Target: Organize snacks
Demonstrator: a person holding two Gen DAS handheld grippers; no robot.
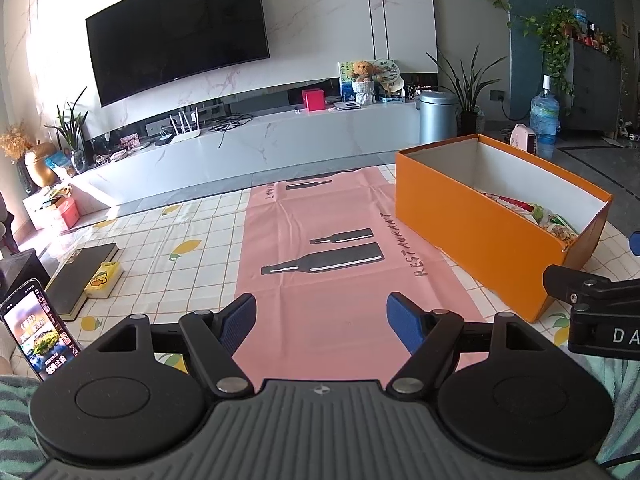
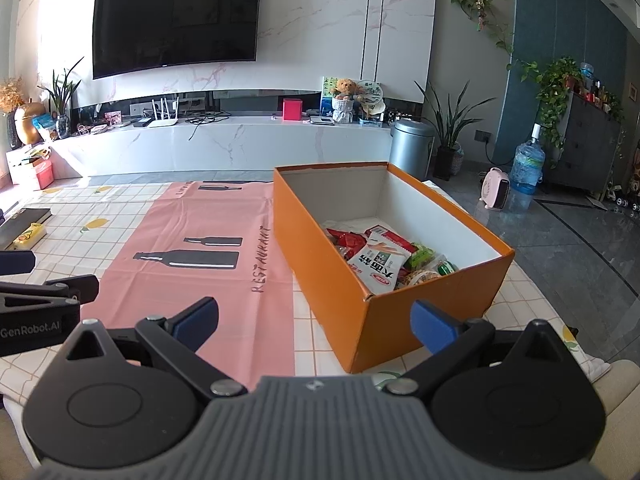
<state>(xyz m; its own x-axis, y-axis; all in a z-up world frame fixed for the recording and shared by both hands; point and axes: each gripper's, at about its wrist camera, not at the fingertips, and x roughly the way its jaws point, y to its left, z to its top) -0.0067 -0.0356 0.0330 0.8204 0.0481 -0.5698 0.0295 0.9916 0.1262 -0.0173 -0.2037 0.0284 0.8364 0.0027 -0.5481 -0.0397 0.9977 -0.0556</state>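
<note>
An open orange box (image 2: 320, 276) stands on the table's right side, with several snack packets (image 2: 380, 258) lying inside at its near end. The same box (image 1: 472, 240) shows in the left wrist view, with packets (image 1: 548, 220) at its right end. My left gripper (image 1: 320, 320) is open and empty, above the near end of a pink mat (image 1: 320, 220). My right gripper (image 2: 316, 320) is open and empty, just in front of the box's near corner. Each gripper shows at the edge of the other's view.
A checked lemon-print tablecloth (image 1: 168, 248) covers the table under the pink mat (image 2: 200, 220). A dark book (image 1: 80, 276) and a yellow pack (image 1: 102, 280) lie at the left edge. A phone (image 1: 36, 332) stands at the near left. A TV unit stands behind.
</note>
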